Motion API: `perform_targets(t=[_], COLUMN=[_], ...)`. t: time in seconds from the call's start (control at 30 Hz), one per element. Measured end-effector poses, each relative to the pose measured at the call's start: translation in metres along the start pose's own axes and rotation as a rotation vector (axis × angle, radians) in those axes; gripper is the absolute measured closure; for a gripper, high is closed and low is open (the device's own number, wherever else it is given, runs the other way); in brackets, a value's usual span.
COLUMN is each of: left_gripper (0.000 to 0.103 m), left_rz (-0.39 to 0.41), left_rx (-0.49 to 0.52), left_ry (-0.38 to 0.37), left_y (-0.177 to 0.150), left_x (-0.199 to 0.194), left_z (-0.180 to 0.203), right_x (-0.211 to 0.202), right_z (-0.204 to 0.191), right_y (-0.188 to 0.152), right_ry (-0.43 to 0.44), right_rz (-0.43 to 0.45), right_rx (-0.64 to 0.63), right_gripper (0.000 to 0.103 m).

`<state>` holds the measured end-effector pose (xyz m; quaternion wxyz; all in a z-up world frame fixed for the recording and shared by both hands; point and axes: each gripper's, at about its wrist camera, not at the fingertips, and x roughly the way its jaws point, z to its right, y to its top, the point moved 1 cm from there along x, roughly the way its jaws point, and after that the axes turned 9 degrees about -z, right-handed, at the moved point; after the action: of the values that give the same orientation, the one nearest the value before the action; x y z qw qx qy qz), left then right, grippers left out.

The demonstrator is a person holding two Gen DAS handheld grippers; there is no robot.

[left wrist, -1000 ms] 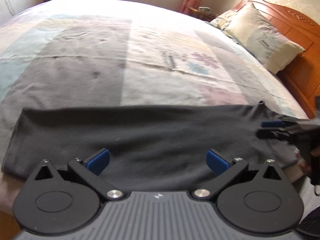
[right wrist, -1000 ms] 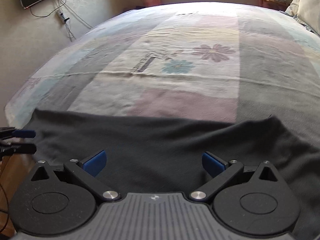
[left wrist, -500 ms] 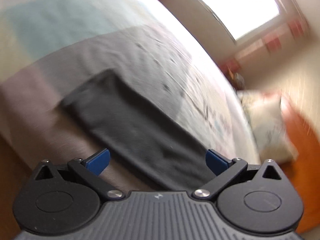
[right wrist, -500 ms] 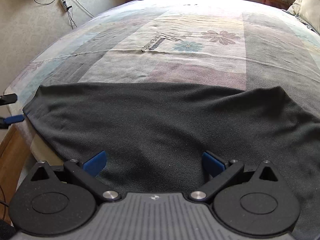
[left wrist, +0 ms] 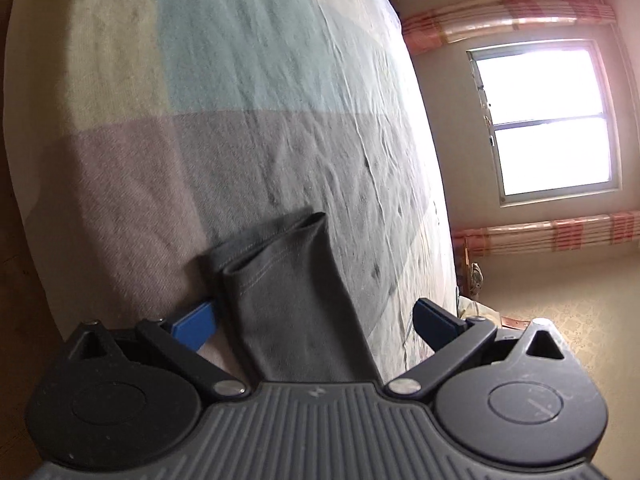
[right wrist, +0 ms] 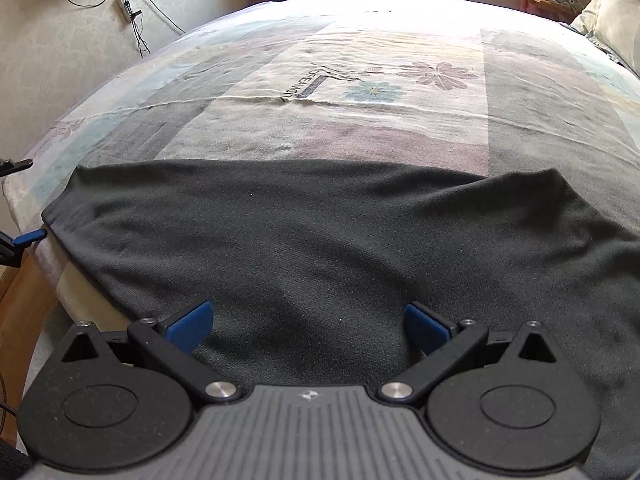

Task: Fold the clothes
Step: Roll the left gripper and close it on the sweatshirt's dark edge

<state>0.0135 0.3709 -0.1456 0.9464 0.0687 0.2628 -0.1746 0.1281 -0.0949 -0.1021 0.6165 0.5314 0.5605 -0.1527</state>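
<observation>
A dark grey garment (right wrist: 320, 240) lies folded in a long band across the near edge of the bed. My right gripper (right wrist: 308, 324) hovers open over its middle, blue pads wide apart above the cloth. In the left wrist view, the garment's hemmed end (left wrist: 280, 280) runs between the open fingers of my left gripper (left wrist: 316, 324), close to the left pad (left wrist: 196, 326). The right wrist view shows the left gripper (right wrist: 24, 200) at the garment's left end, one finger above and one below the corner.
The patchwork bedsheet (right wrist: 360, 92) with flower prints stretches beyond the garment. A pillow (right wrist: 616, 28) lies at the far right. The wooden bed frame (right wrist: 20, 300) shows at the lower left. A window (left wrist: 548, 120) and curtains are on the far wall.
My left gripper has swung round and turned on its side to the garment's left end, which now sits between its open fingers. The right gripper has drawn back slightly; the garment has not moved.
</observation>
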Motion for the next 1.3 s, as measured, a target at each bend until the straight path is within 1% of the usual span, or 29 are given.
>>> perform_targets(t=[0.17, 0.27, 0.33, 0.4, 0.43, 0.5, 0.57, 0.63, 0.73, 0.83, 0.9, 0.93, 0.97, 1.0, 1.03, 1.07, 1.13, 1.2, 1.3], left_gripper=[0.001, 0.001, 0.001, 0.001, 0.001, 0.001, 0.001, 0.001, 0.001, 0.002, 0.002, 0.002, 0.002, 0.004, 0.005, 0.006, 0.011, 0.012, 0.013], left_rz=[0.040, 0.070, 0.047, -0.012, -0.031, -0.034, -0.042, -0.048, -0.010, -0.030, -0.082, -0.099, -0.104, -0.105, -0.097, -0.074, -0.032, -0.030, -0.029], left_rx=[0.022, 0.003, -0.019, -0.037, -0.025, 0.043, 0.079, 0.095, 0.135, 0.117, 0.144, 0.172, 0.202, 0.209, 0.208, 0.198, 0.187, 0.191, 0.234], left_ry=[0.021, 0.007, -0.035, -0.092, -0.102, -0.077, -0.070, -0.061, -0.027, -0.062, -0.098, -0.100, -0.086, -0.076, -0.072, -0.072, -0.065, -0.053, -0.016], left_y=[0.009, 0.013, 0.010, 0.001, -0.004, -0.012, -0.014, -0.009, 0.008, 0.017, 0.010, 0.005, 0.004, 0.006, 0.009, 0.014, 0.021, 0.024, 0.025], left_x=[0.006, 0.007, 0.011, 0.021, 0.027, 0.033, 0.037, 0.040, 0.042, 0.044, 0.048, 0.049, 0.050, 0.052, 0.052, 0.051, 0.049, 0.049, 0.054], left_z=[0.007, 0.004, 0.002, 0.000, 0.001, 0.007, 0.012, 0.017, 0.024, 0.026, 0.027, 0.027, 0.028, 0.029, 0.029, 0.028, 0.025, 0.025, 0.030], right_x=[0.000, 0.000, 0.000, 0.001, 0.001, 0.002, 0.002, 0.002, 0.002, 0.002, 0.001, 0.001, 0.001, 0.002, 0.002, 0.002, 0.002, 0.002, 0.001], right_z=[-0.002, -0.002, -0.002, -0.003, -0.003, -0.004, -0.005, -0.006, -0.006, -0.006, -0.006, -0.006, -0.006, -0.006, -0.006, -0.006, -0.006, -0.006, -0.005], right_y=[-0.002, -0.003, -0.002, -0.002, -0.002, -0.002, -0.002, -0.001, -0.001, -0.002, -0.003, -0.003, -0.003, -0.003, -0.003, -0.003, -0.003, -0.003, -0.003], right_ry=[-0.011, -0.010, -0.010, -0.013, -0.015, -0.019, -0.026, -0.031, -0.032, -0.031, -0.033, -0.034, -0.035, -0.036, -0.036, -0.036, -0.035, -0.034, -0.032], right_rz=[-0.001, 0.001, 0.001, 0.000, 0.000, -0.001, -0.004, -0.007, -0.008, -0.007, -0.008, -0.008, -0.008, -0.008, -0.009, -0.008, -0.007, -0.005, -0.003], right_rx=[-0.030, -0.031, -0.031, -0.033, -0.034, -0.034, -0.037, -0.042, -0.042, -0.036, -0.038, -0.039, -0.039, -0.037, -0.035, -0.034, -0.034, -0.034, -0.034], right_gripper=[0.000, 0.000, 0.000, 0.000, 0.000, 0.000, 0.000, 0.000, 0.000, 0.000, 0.000, 0.000, 0.000, 0.000, 0.000, 0.000, 0.000, 0.000, 0.000])
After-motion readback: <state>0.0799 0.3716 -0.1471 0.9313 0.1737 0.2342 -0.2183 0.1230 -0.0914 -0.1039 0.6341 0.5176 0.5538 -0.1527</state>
